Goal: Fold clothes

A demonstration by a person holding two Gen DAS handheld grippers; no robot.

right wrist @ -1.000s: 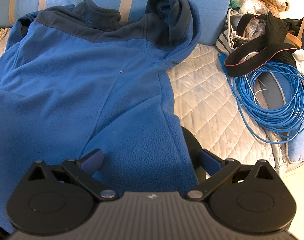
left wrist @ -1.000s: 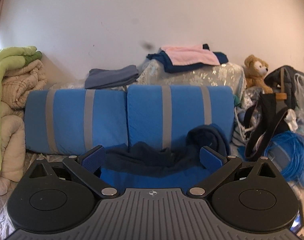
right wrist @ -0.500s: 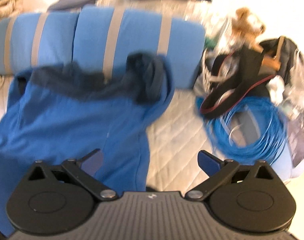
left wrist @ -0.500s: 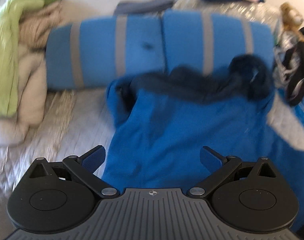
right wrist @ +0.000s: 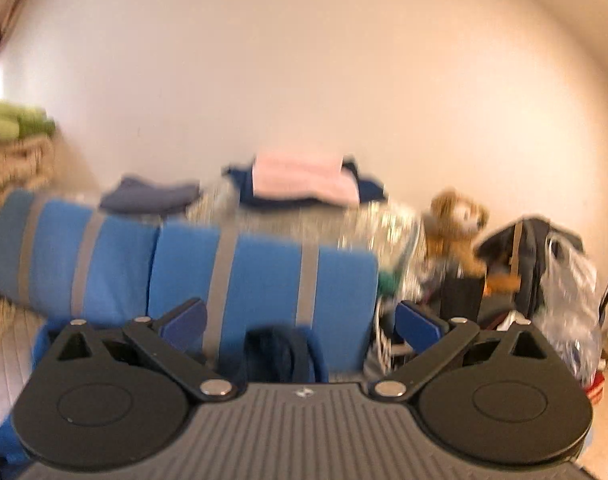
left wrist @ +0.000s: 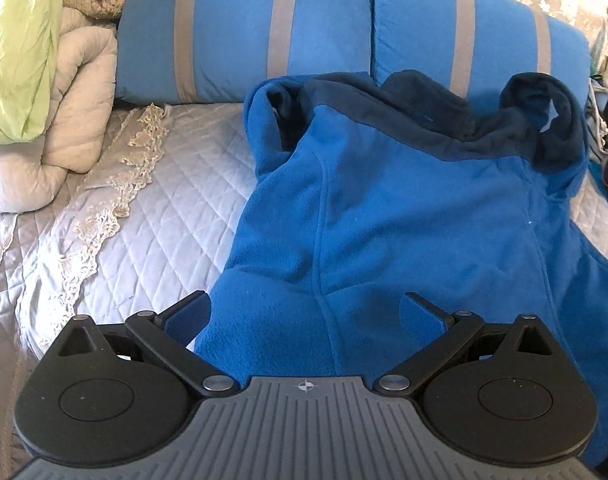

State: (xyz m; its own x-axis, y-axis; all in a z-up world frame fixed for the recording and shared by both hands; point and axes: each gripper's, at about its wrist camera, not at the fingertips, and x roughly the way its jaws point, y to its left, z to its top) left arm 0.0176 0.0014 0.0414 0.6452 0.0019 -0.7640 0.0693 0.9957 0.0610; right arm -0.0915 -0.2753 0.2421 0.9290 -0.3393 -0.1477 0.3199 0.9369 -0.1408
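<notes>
Blue fleece hoodie [left wrist: 404,208] spread on quilted bedspread [left wrist: 156,216], left gripper [left wrist: 304,316] spread wide over its left edge, bare quilt alongside, right gripper [right wrist: 300,324] spread wide, empty, facing striped pillows [right wrist: 260,276].

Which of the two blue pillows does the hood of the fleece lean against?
The right pillow: the dark hood rests against it; the left pillow stays uncovered.

The left gripper [left wrist: 304,314] fills the lower part of its wrist view, its two blue-padded fingers [left wrist: 186,316] spread wide apart at lower centre with nothing clamped between them, and it is tilted downward. The right gripper [right wrist: 300,320] sits likewise along the bottom of its own blurred view, jaws wide apart and empty, aimed level and forward. No hand or sleeve of the person shows in either view.
</notes>
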